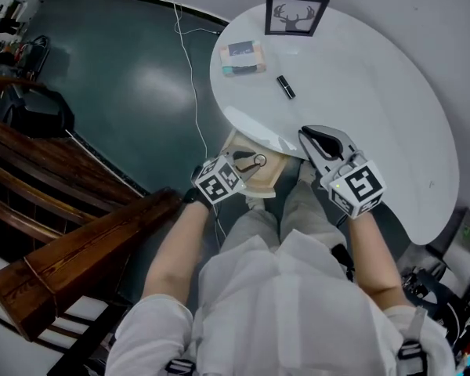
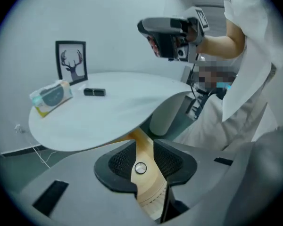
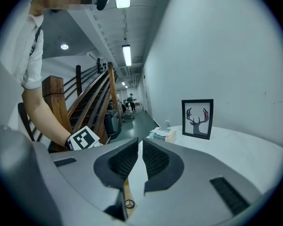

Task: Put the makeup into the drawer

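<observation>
The makeup, a small black tube (image 1: pixel 286 87) (image 2: pixel 94 92), lies on the white round table (image 1: pixel 368 84) near the tissue pack. Under the table's near edge a wooden drawer (image 1: pixel 258 175) (image 2: pixel 144 147) with a round metal knob (image 1: pixel 260 160) (image 2: pixel 140 168) sticks out. My left gripper (image 1: pixel 249 163) (image 2: pixel 144 161) hangs over the drawer front, jaws partly open; the knob shows in the gap, and the pads touch nothing. My right gripper (image 1: pixel 312 138) (image 3: pixel 140 149) hovers over the table's near rim, closed to a thin slit and empty.
A tissue pack (image 1: pixel 244 57) (image 2: pixel 51 96) (image 3: pixel 162 134) and a framed deer picture (image 1: pixel 296 14) (image 2: pixel 71 61) (image 3: pixel 197 118) stand at the table's far side. A white cable (image 1: pixel 186 45) runs down the dark floor. A wooden stair railing (image 1: pixel 70 257) lies to the left. My legs are under the drawer.
</observation>
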`<state>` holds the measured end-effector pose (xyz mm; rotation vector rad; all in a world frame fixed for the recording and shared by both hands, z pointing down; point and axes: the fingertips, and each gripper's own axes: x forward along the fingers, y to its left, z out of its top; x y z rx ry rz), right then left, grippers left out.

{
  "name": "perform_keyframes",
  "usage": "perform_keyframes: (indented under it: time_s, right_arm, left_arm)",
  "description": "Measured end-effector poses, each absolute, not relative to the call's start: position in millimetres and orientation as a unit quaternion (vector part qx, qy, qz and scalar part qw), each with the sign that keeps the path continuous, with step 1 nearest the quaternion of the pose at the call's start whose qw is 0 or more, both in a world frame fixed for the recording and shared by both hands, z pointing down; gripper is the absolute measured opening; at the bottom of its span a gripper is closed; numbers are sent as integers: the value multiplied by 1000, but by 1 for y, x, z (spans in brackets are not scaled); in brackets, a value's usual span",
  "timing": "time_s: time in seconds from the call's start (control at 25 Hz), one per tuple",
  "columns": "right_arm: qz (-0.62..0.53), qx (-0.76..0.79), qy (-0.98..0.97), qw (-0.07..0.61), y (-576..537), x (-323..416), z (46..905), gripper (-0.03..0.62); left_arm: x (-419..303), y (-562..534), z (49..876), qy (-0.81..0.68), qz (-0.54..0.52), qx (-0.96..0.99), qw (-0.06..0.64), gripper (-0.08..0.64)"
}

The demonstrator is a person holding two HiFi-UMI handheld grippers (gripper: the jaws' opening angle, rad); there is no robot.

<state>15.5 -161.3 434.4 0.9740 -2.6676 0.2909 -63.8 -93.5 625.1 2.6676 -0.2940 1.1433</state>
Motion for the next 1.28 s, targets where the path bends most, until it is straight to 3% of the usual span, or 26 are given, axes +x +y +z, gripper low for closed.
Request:
perform_keyframes:
  time_s: [0.24, 0.88, 1.28]
  right_arm:
    - [96, 345, -924, 137, -158, 10, 423, 11]
    - [67, 357, -924, 119, -138, 13, 378, 11]
    - [65, 404, -907, 102, -139, 43, 367, 11]
  left_arm:
    - [-82, -112, 555, -195, 303, 927, 100, 70]
    - [-137, -120, 391, -368, 112, 923, 28, 26]
    - [-180, -117, 357, -428, 87, 900, 5, 26]
